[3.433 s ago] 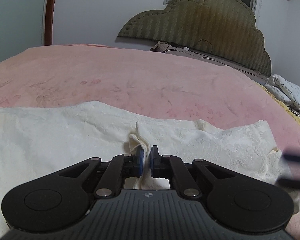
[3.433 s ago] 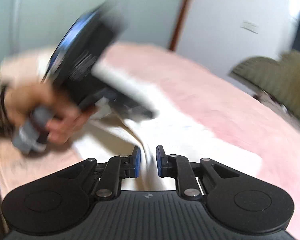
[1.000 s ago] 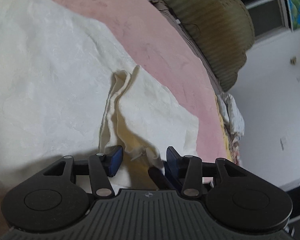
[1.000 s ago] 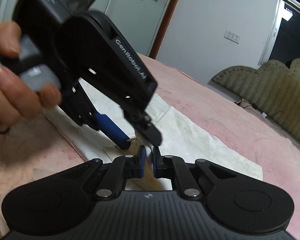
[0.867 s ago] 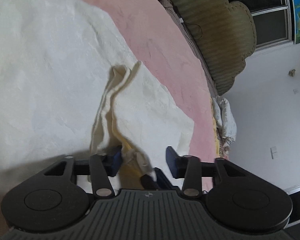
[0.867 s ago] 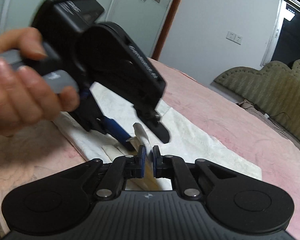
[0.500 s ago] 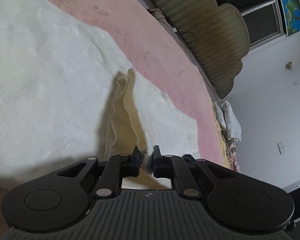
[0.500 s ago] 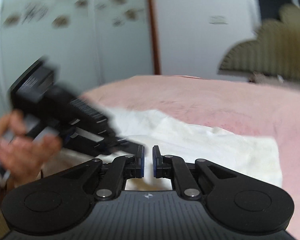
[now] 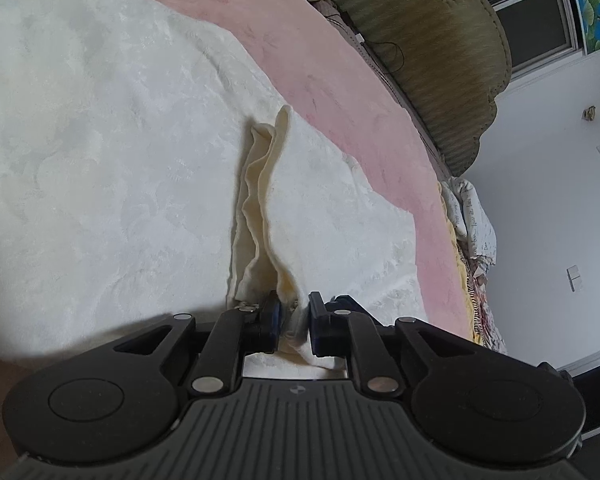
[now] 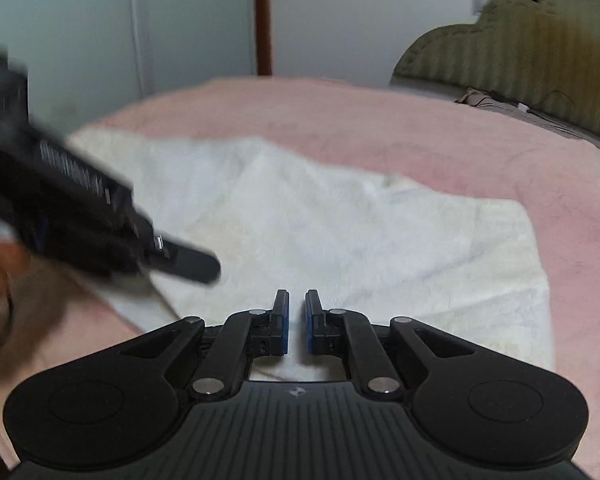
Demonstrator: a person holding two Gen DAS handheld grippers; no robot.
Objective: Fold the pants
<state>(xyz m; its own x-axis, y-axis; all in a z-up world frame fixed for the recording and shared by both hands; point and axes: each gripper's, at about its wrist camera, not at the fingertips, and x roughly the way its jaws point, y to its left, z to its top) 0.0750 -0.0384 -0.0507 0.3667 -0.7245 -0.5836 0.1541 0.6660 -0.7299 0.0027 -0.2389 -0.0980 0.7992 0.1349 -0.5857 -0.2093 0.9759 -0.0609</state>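
Cream-white pants lie spread on a pink bed. A raised ridge of their fabric runs toward my left gripper, which is shut on its near end. In the right wrist view the pants lie flat ahead of my right gripper, whose jaws stand nearly together with a small gap and no cloth between them. The left gripper's body shows blurred at the left of that view, held by a hand.
A green padded headboard stands along the bed's far side. Bedding is piled at the bed's right end. A pale wardrobe with a brown door frame stands behind the bed.
My left gripper closed on the raised fold of the pants. My right gripper let go of the fabric and swung away to the right, now facing the flat pants.
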